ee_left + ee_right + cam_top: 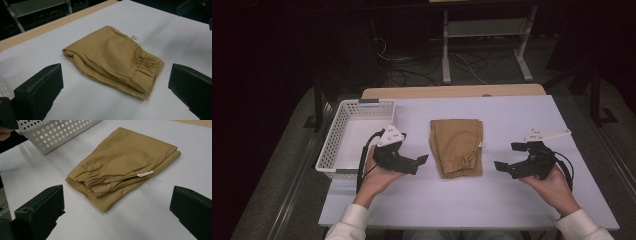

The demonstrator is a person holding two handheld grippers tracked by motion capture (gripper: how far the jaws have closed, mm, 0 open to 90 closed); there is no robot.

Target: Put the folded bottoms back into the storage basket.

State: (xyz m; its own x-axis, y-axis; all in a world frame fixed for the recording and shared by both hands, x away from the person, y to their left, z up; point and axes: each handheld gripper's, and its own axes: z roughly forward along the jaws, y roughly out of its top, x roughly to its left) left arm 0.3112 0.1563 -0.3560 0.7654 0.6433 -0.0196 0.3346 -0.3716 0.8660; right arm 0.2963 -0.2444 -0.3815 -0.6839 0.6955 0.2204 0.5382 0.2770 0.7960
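A folded tan garment (456, 146) with an elastic waistband and a small white label lies flat in the middle of the white table (492, 200). My left gripper (418, 163) hovers just left of it, jaws wide apart and empty. My right gripper (507, 156) sits to the garment's right, also open and empty. In the left gripper view the garment (113, 60) lies ahead between the jaws, at a short distance. The right gripper view shows the garment (122, 165) with its gathered waistband nearest.
A white perforated basket (354, 137) stands at the table's left side, behind my left hand, and appears again as the basket (55, 132). A wooden strip (452, 91) edges the far side. Cables and metal frame legs (484, 45) lie on the floor beyond.
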